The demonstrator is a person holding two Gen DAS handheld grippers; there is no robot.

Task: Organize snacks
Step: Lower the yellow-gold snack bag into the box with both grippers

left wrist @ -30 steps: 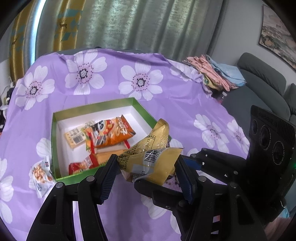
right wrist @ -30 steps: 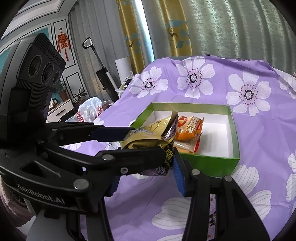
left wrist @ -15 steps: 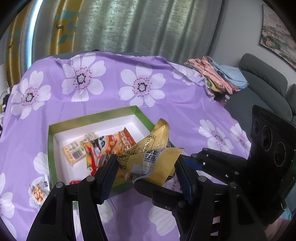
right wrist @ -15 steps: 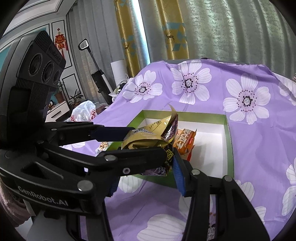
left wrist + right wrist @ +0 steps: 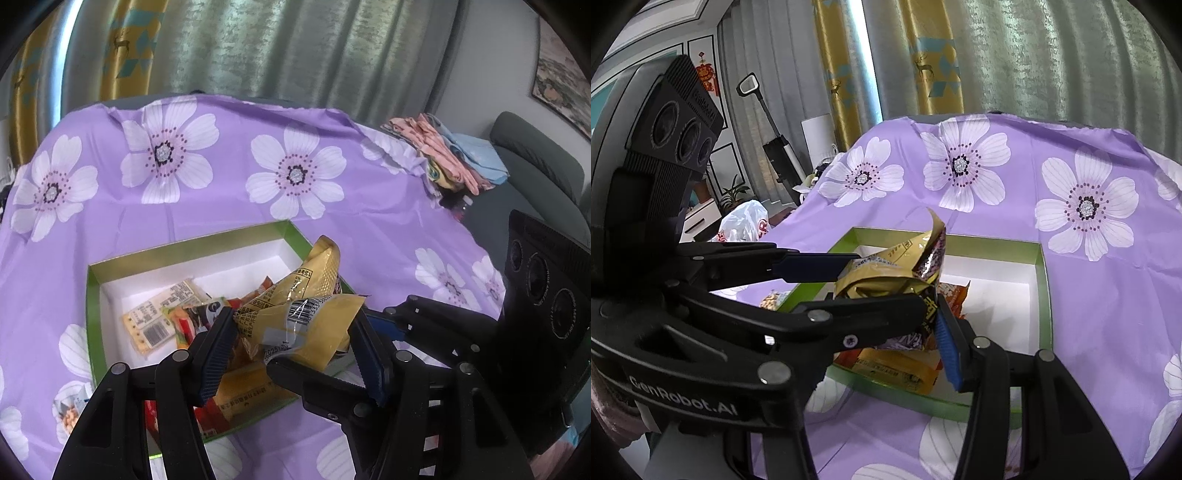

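Gripping one gold packet (image 5: pixel 295 325) together, left gripper (image 5: pixel 295 347) and right gripper (image 5: pixel 916 306) hold it above the box (image 5: pixel 94 295).

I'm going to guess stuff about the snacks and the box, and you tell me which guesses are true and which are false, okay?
1. Both grippers hold the same yellow packet. True: the left gripper and the right gripper are each shut on it.
2. The green box is empty. False: several snacks lie in it, such as a cracker pack.
3. The cloth is purple with white flowers. True.
4. Every snack is already in the box. False: a peanut pack lies on the cloth outside it.
5. The yellow packet lies flat on the box floor. False: it is held up above the box's near part.
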